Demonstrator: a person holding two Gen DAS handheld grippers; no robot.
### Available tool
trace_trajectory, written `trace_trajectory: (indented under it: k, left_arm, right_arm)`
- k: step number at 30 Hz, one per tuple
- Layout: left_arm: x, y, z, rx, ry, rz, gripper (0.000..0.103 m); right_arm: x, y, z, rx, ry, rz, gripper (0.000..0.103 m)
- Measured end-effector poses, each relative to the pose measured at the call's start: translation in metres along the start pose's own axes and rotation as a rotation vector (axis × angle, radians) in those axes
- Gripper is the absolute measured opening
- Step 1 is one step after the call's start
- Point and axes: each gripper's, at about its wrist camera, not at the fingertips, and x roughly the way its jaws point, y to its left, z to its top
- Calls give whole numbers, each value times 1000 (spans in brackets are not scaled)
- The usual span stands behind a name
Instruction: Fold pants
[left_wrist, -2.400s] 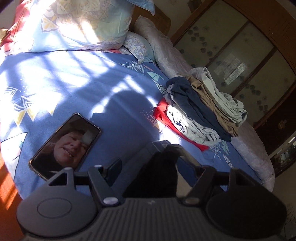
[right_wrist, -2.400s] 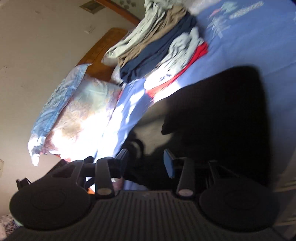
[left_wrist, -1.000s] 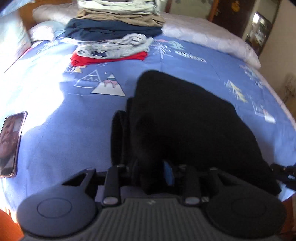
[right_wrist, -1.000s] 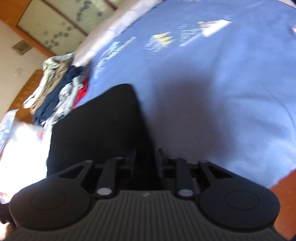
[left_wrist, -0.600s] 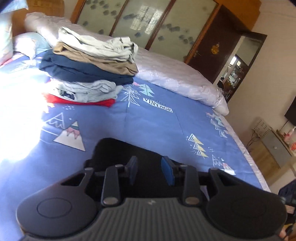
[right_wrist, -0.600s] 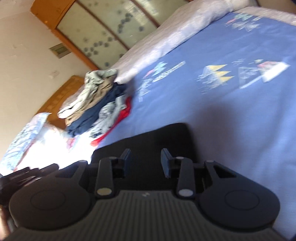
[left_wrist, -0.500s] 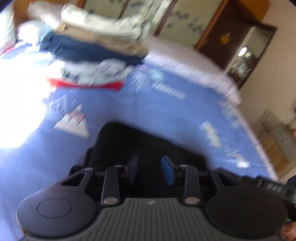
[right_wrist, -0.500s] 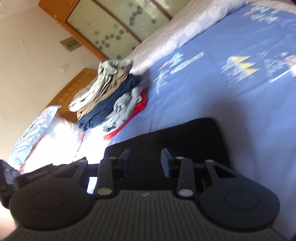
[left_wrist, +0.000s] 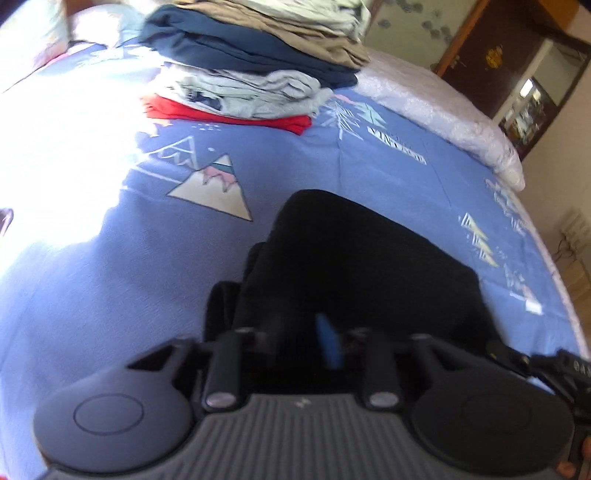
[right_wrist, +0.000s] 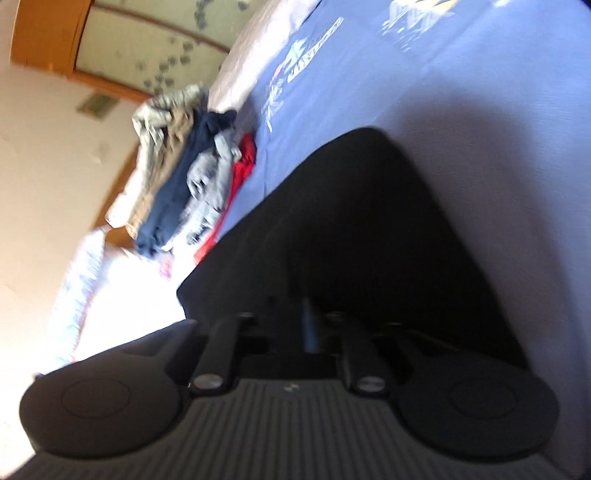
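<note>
Black pants (left_wrist: 369, 258) lie folded into a compact block on the blue patterned bedsheet (left_wrist: 369, 155). My left gripper (left_wrist: 299, 336) hangs low over their near left edge, where the layers show. Its jaws are opening; one blue pad (left_wrist: 327, 343) is bare, and dark cloth sits between the fingers without a visible pinch. In the right wrist view the same pants (right_wrist: 369, 221) fill the middle. My right gripper (right_wrist: 290, 325) is at their near edge, jaws parting slightly, with cloth beneath and between the fingers. The fingertips are lost against the black cloth.
A stack of folded clothes (left_wrist: 251, 62), red at the bottom, stands farther back on the bed and also shows as the stack (right_wrist: 184, 177). A rolled white quilt (left_wrist: 443, 110) lies along the far side. A dark wardrobe (left_wrist: 498, 55) stands behind.
Both cameras tipped down from the room toward the pants, and both grippers sank closer to their near edge. The pants now fill more of each view.
</note>
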Motion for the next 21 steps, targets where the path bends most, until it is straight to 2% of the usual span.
trace_trajectory:
  k: [1,4,8,9,10,12,14,15,21]
  left_arm:
    - [-10,4,-3,-9,-24,19,53]
    - [-34,16,-12,-21,-80,92,59]
    - [-39,33,-17,-119,-46,59,76]
    - [-38,35,-18,-142,-43,47,78]
    - [-37,35,-18,-152,-39,35,78]
    - [-35,33,-18,-152,-38,0,81]
    - [-35,29,-19,-139,-42,-10,90]
    - [-35,28,-20,-135,-42,-14,91]
    - [-29,29,-22,-120,-35,-3,92]
  right_arm:
    - [-18,-2,-5,-20,-16,-11,46]
    - [-64,-7,-14,-95,-54,-77,54]
    - [-107,-30,-19,-57,-92,-136,59]
    - [-112,-36,-20,-29,-98,-148,62]
    - [-115,-42,-21,4,-101,-164,62]
    - [-118,-53,-25,67,-99,-143,62]
    - [-115,-53,-28,97,-97,-125,62]
    - [-111,-50,-30,102,-97,-123,62]
    - [-100,-46,-34,139,-78,-95,62]
